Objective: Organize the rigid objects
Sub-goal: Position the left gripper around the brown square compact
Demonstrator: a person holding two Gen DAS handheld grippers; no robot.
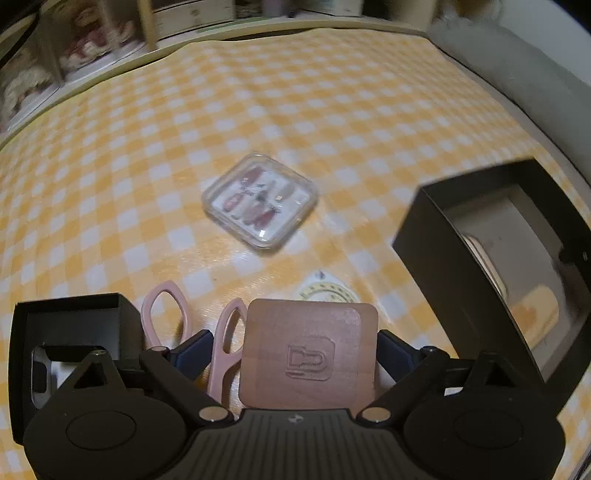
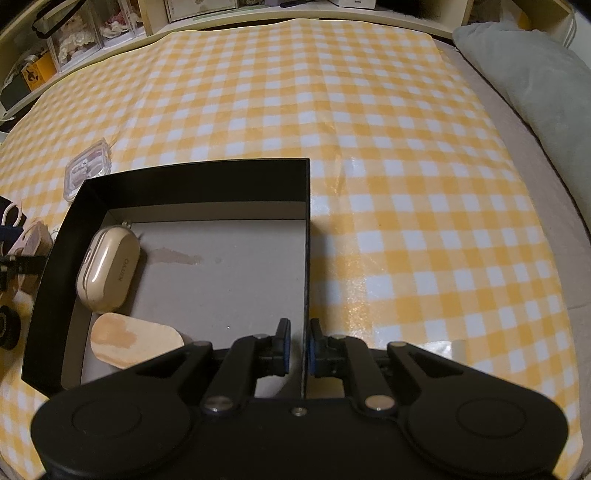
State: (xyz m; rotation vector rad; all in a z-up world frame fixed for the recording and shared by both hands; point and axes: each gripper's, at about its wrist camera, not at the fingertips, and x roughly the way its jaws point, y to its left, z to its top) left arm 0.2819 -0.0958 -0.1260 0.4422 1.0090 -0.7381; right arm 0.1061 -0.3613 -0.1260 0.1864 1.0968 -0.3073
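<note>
My left gripper (image 1: 308, 350) is shut on a square pink case (image 1: 308, 354) with an embossed logo, held above the checked cloth. Ahead of it lies a clear plastic case of press-on nails (image 1: 260, 201). Pink scissors (image 1: 177, 325) lie just left of the held case. My right gripper (image 2: 298, 350) is shut on the right wall of a big black box (image 2: 221, 177). Inside the box lie a cream earbud case (image 2: 109, 267) and a flat wooden piece (image 2: 135, 341). The box also shows at the right of the left wrist view (image 1: 443, 266).
A small black box (image 1: 70, 332) stands at the left of my left gripper. A round yellow-white tape measure (image 1: 327, 291) lies behind the held case. Shelves with clutter (image 2: 74, 33) line the far edge. A grey pillow (image 2: 524, 74) lies at the right.
</note>
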